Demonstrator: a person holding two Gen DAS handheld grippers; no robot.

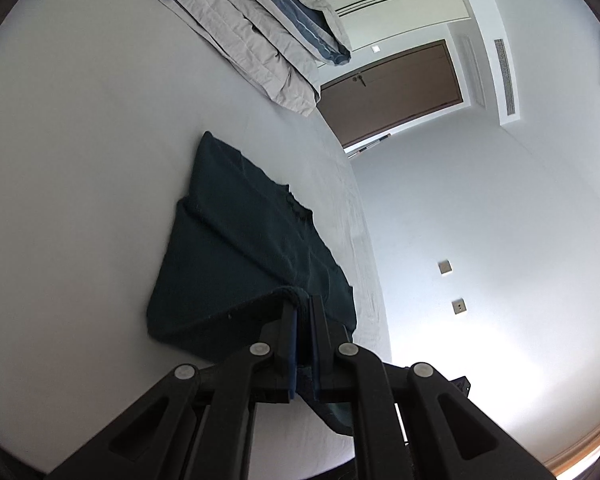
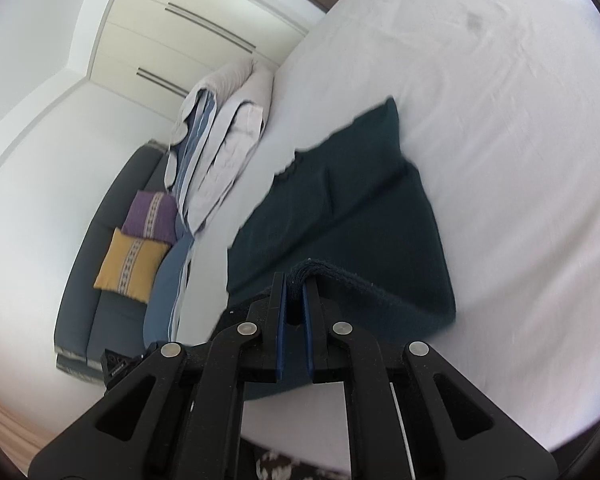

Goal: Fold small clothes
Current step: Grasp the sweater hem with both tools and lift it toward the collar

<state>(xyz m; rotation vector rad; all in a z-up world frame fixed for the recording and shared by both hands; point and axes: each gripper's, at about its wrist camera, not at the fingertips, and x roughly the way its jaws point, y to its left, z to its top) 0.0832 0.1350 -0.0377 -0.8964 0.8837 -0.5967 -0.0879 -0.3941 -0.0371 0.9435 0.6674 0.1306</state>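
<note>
A dark teal garment point(image 1: 236, 236) lies on the white bed sheet point(image 1: 80, 160), its side parts folded inward. My left gripper point(image 1: 303, 304) is shut on the garment's near edge and holds that edge raised off the sheet. In the right wrist view the same garment point(image 2: 352, 204) stretches away from me, neckline at the far end. My right gripper point(image 2: 295, 280) is shut on the thick near hem, also lifted above the sheet point(image 2: 520, 120). The cloth hangs down behind both sets of fingers.
A folded grey and blue duvet point(image 1: 260, 32) lies at the bed's far end, also in the right wrist view point(image 2: 224, 128). A dark sofa point(image 2: 100, 272) with a yellow cushion point(image 2: 132, 264) and a purple cushion point(image 2: 152, 216) stands beside the bed. A brown door point(image 1: 396, 88) and white wall are beyond.
</note>
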